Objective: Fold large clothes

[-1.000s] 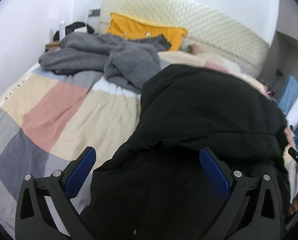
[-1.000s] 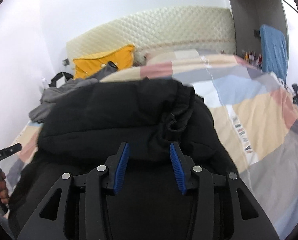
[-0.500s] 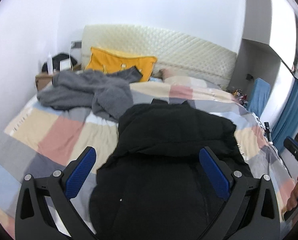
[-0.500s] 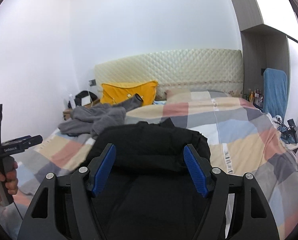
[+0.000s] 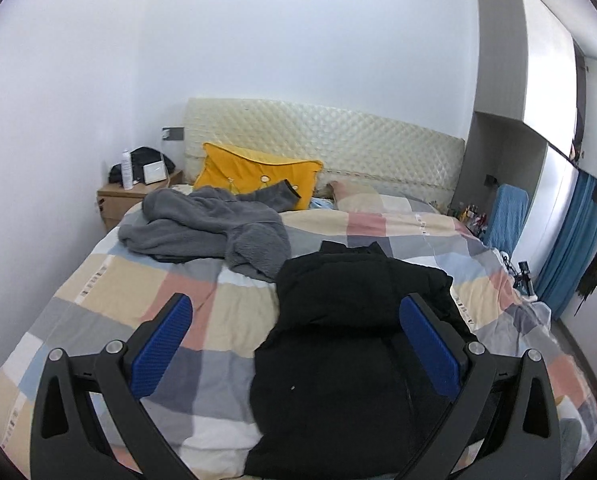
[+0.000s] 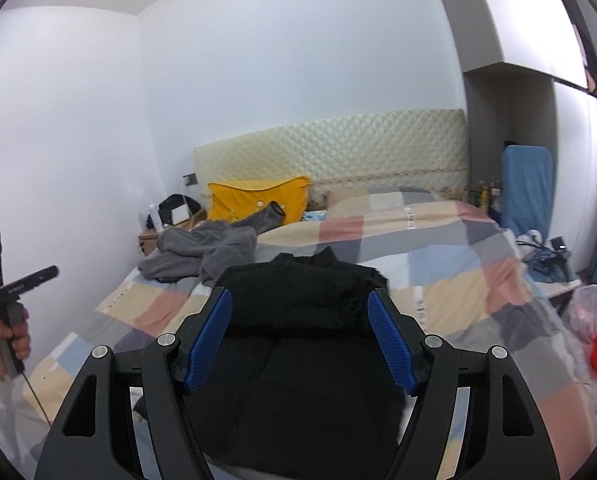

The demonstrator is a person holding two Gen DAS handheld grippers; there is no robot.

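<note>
From the left wrist view, the left gripper [image 5: 296,346] is hanging above the bed [image 5: 110,292] with its jaws spread wide and nothing between them. The black coat [image 5: 350,344] is lying below on the checked cover, its top part doubled over the lower part, so a fold looks already made. A gray fleece [image 5: 210,228] is sprawling unfolded near the yellow pillow [image 5: 254,174], probably waiting its turn.

From the right wrist view, the right gripper [image 6: 300,342] is likewise standing spread and empty over the coat, clear of the cloth. At the left edge a hand [image 6: 2,340] is gripping the other tool's handle. The coat is sitting near the foot of the bed, within easy reach.
</note>
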